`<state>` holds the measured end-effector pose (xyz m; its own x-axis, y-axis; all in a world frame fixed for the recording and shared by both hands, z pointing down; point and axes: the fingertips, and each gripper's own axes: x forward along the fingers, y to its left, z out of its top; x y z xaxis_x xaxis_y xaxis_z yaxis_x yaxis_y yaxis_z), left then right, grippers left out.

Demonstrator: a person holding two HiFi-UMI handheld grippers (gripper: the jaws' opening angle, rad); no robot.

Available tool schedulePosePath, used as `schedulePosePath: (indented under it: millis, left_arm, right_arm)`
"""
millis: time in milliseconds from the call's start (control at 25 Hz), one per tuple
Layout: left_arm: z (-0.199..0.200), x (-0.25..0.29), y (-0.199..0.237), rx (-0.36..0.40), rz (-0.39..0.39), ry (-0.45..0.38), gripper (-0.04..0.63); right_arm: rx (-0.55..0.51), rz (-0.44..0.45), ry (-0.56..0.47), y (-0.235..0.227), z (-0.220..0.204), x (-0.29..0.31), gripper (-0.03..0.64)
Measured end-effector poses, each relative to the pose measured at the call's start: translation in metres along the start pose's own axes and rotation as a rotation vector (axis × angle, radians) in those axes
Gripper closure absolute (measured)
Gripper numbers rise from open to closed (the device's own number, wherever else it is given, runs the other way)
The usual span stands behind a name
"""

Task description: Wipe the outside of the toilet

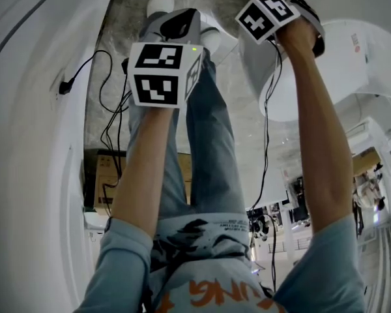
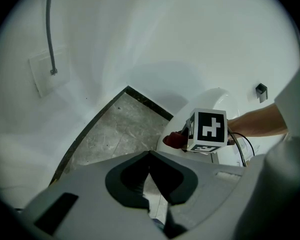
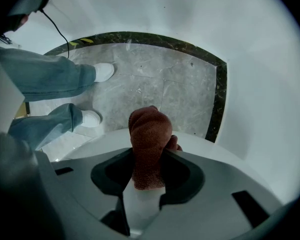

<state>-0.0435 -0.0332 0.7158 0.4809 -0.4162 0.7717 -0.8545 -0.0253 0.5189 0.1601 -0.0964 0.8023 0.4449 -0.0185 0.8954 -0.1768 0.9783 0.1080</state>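
Right gripper view: the right gripper (image 3: 146,176) pinches a soft, probably limp cloth (image 3: 149,141) by its bunched middle, near the toilet (image 3: 215,151) edge, likely hard and slick. The left gripper (image 2: 150,156) is closed and empty.

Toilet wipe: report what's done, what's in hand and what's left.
Done: the right tool is shut on a reddish-brown cloth. In hand: the cloth sits at the white outer curve of the toilet; contact is unclear. The left tool is shut and empty, off to the side. Left: no wiped patch shows, so most of the wiping is probably yet to do.
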Motion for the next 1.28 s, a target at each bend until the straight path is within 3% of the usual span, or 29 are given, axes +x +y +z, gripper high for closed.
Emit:
schedulePosePath:
  millis: [600,1080,1200,1280]
  left_arm:
    - [-0.031,-0.011,-0.002,0.013,0.011,0.011,0.597]
    - [-0.039,-0.018,-0.002,0.0,0.022,0.003,0.597]
    - [-0.04,-0.019,0.0,-0.002,0.026,0.0,0.597]
    - [-0.04,-0.019,0.0,-0.003,0.027,0.0,0.597]
  right_arm:
    - [-0.118,0.124,-0.034,0.101,-0.011,-0.021,0.468]
    - [-0.346,0.256,0.058,0.207,-0.038,-0.035,0.468]
    - [-0.326,0.33,0.042,0.231,-0.038,-0.041,0.468]
    - [-0.257,0.354,-0.05,0.237,-0.025,-0.05,0.468]
